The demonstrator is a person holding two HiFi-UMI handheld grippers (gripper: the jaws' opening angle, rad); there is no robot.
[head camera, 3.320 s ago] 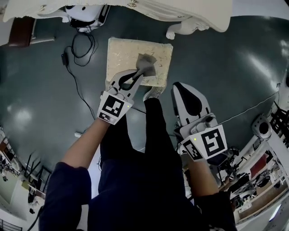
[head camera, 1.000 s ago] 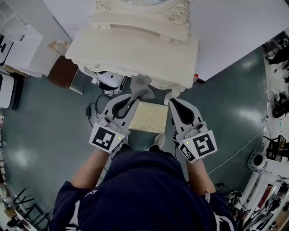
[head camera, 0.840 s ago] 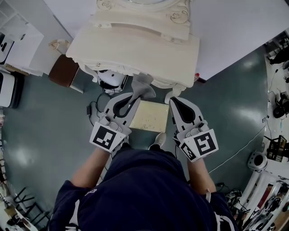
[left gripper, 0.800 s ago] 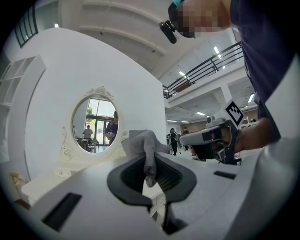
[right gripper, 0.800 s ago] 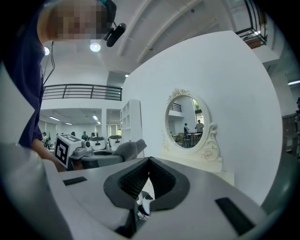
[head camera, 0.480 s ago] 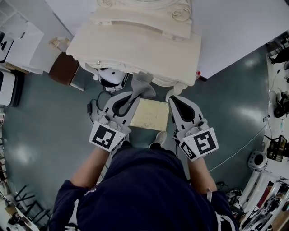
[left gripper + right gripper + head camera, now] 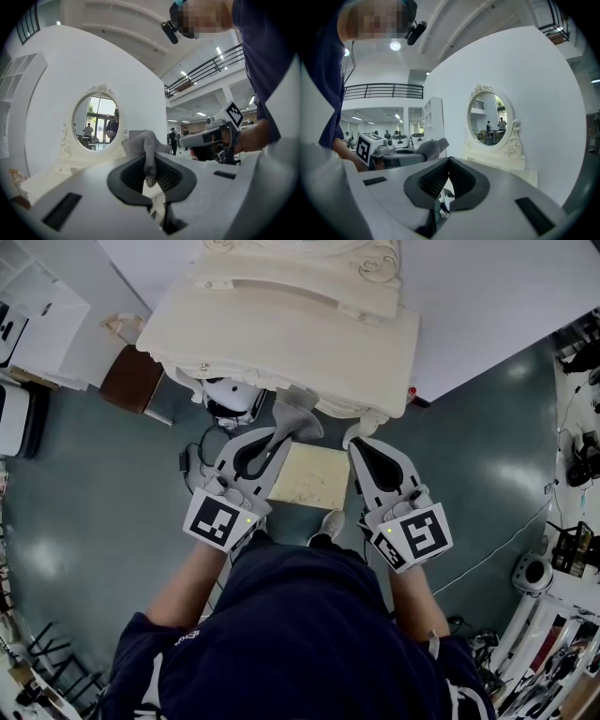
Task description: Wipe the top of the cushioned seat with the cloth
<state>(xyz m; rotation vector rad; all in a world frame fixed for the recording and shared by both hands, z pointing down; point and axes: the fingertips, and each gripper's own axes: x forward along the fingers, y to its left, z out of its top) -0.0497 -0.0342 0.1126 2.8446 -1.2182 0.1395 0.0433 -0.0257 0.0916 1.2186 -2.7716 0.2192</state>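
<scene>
Left gripper [image 7: 282, 432] is at about waist height. Its fingers [image 7: 125, 177] are clamped on the cloth [image 7: 296, 418], and nothing else sits between them. Right gripper [image 7: 358, 446] is level with it and just to the side. Its fingers [image 7: 433, 180] are pressed together and carry nothing.

The grey cloth is bunched past the left fingertips. Its long axis runs along the gripper, pointing away from the person toward the dressing table. In the left gripper view a narrow tail [image 7: 149, 161] hangs down between the fingers.

The seat [image 7: 314, 479] is on the floor [image 7: 112, 484], below and between the two grippers, with a shoe [image 7: 328, 524] near its front edge. The cloth is well above it and not touching. The visible top looks close to square, so no clear long axis. Its edges are roughly parallel to the dressing table front.

Looks like the wipe contact isn't made at this moment. To do it well:
- lower the left gripper until the loose bunch lies flat on the cushion
- tilt so cloth touches, not hard fingertips
- use light pressure and straight overlapping passes, edge to edge, corners included
- keep the grip tight so the cloth doesn't drag out
- keep the right gripper off to the side

Beyond the seat is the cream dressing table [image 7: 281, 334], with an oval mirror [image 7: 96, 122] above it.
</scene>
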